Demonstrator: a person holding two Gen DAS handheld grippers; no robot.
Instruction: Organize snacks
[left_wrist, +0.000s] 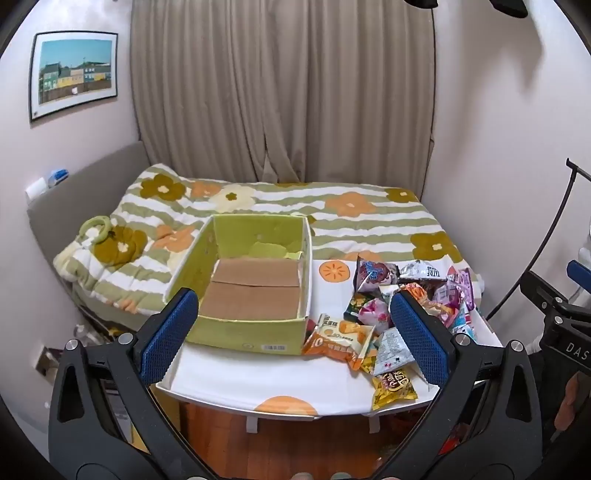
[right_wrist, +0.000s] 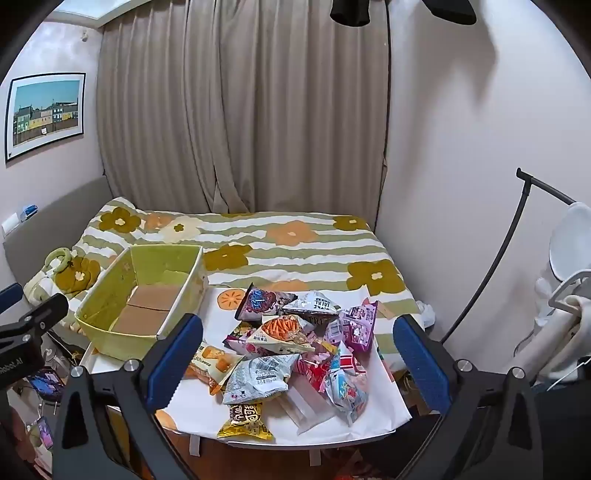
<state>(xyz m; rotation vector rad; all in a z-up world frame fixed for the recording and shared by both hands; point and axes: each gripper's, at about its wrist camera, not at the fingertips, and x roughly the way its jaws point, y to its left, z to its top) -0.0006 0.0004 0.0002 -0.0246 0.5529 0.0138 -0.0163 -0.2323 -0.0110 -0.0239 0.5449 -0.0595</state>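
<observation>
The left hand-held gripper (left_wrist: 291, 332) and the right hand-held gripper (right_wrist: 297, 363) are both held wide with nothing between the fingers, tilted down toward the surface (left_wrist: 229, 384). The snacks (right_wrist: 295, 343) are heaped loosely at its right half, just beside the green box (left_wrist: 243, 295), which is seen empty at the left. A single top packet is best pinched by a flat sealed edge, such as the orange packet (left_wrist: 340, 339) nearest the box, then lifted clear of the box wall. A yellow packet (right_wrist: 245, 424) lies at the near edge and could be knocked off. Open room is left above the box; the bed (left_wrist: 351, 218) lies behind.
</observation>
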